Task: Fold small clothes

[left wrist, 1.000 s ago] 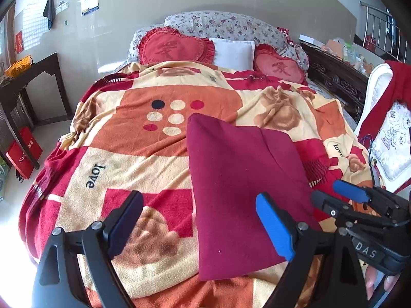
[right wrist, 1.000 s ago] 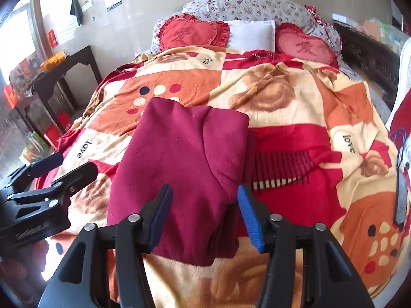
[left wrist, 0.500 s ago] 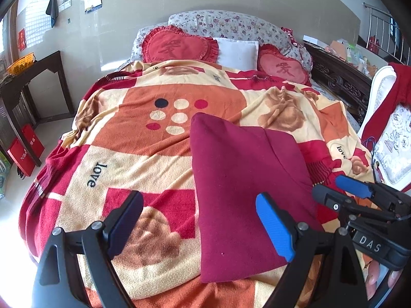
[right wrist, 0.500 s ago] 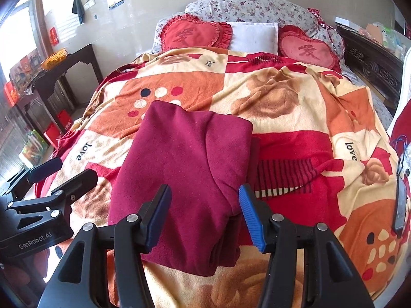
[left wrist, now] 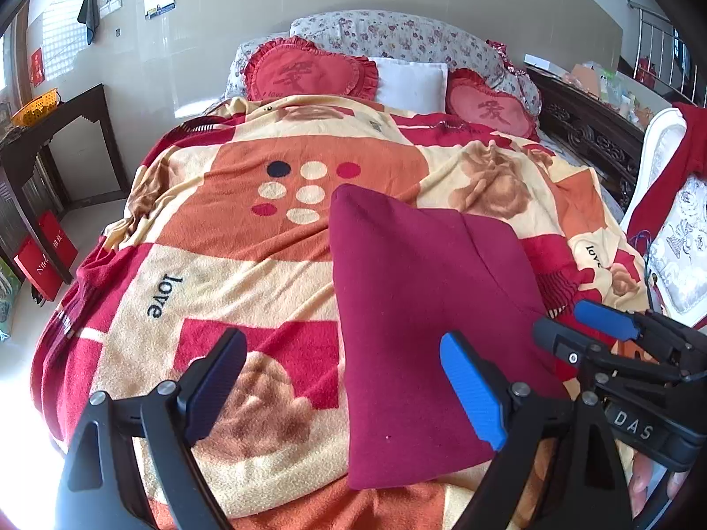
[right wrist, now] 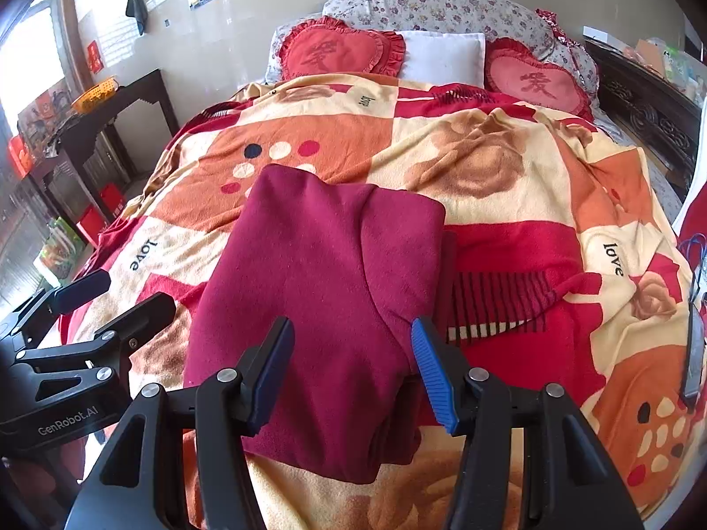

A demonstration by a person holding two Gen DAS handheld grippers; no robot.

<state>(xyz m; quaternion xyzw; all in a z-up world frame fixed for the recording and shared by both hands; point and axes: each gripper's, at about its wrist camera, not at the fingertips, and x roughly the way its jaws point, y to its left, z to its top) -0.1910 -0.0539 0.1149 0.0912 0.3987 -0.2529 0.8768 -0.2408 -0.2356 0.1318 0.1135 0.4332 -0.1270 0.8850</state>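
A dark red garment (left wrist: 424, 322) lies folded into a flat oblong on the patterned blanket (left wrist: 247, 274) near the bed's foot; it also shows in the right wrist view (right wrist: 322, 309). My left gripper (left wrist: 344, 388) is open and empty, held above the garment's near left edge. My right gripper (right wrist: 353, 371) is open and empty, above the garment's near end. The right gripper shows at the right of the left wrist view (left wrist: 587, 327), and the left gripper at the left of the right wrist view (right wrist: 110, 300).
Two red heart cushions (left wrist: 309, 73) and a white pillow (left wrist: 408, 84) lie at the bed's head. A dark side table (left wrist: 48, 132) stands left, with red bags (left wrist: 44, 260) on the floor. A white chair with red cloth (left wrist: 671, 203) stands right. A phone (right wrist: 693, 353) lies on the blanket.
Both grippers have drawn back and up a little from the garment, so more of it shows. The garment has not moved. Both stay open.
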